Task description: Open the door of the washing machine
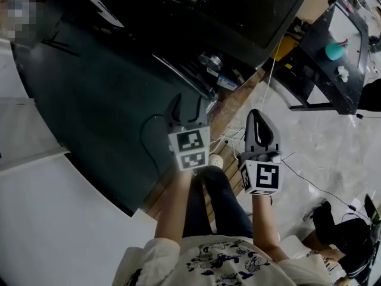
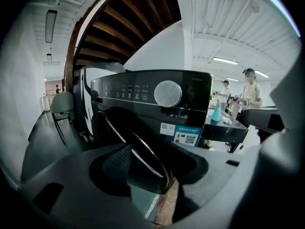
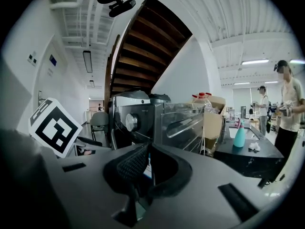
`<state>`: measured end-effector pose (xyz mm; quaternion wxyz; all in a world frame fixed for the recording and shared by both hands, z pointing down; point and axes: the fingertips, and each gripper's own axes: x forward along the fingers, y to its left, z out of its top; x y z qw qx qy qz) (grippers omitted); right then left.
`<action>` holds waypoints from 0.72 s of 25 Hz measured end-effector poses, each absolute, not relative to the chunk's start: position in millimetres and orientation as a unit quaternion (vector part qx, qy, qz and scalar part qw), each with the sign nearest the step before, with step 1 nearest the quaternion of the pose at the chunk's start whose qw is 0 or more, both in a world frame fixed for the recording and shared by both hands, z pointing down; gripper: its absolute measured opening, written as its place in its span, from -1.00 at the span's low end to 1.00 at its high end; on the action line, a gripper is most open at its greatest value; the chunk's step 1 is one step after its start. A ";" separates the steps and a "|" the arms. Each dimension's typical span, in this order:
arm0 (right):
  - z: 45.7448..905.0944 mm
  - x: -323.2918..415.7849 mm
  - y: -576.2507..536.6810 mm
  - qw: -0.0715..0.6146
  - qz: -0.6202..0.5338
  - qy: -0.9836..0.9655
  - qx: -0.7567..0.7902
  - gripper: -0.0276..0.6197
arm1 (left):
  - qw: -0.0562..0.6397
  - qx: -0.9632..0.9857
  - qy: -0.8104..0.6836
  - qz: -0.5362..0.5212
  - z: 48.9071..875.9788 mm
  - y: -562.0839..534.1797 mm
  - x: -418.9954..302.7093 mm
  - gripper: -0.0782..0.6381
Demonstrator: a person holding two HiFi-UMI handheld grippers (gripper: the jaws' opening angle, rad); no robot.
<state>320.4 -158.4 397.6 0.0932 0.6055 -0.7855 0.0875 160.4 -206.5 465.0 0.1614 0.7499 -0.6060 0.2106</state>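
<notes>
Left gripper (image 1: 187, 105): matte dark jaws spread either side of the round, chrome-ringed door (image 2: 143, 151) of the glossy black washing machine (image 2: 143, 87); contact unclear. Right gripper (image 1: 259, 124): jaws together, empty.

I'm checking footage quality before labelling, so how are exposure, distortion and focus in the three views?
Head view: underexposed, the black washing machine merges into shadow; only the white marker cubes stand out. Left gripper view: strong fisheye bending, dark corners, dial crisp, left tongs close-up and soft. Right gripper view: same fisheye, ceiling light blown out, right tongs blurred.
</notes>
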 end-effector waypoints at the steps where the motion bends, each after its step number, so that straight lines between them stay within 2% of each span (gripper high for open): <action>1: 400.4 318.7 -158.8 0.095 0.088 -0.786 0.604 -0.84 | 0.165 0.748 -0.606 0.212 469.8 -207.8 160.8 -0.18; 18: 453.0 306.3 -160.8 0.131 0.111 -0.773 0.611 -0.84 | 0.213 0.740 -0.599 0.221 541.8 -251.9 178.2 -0.19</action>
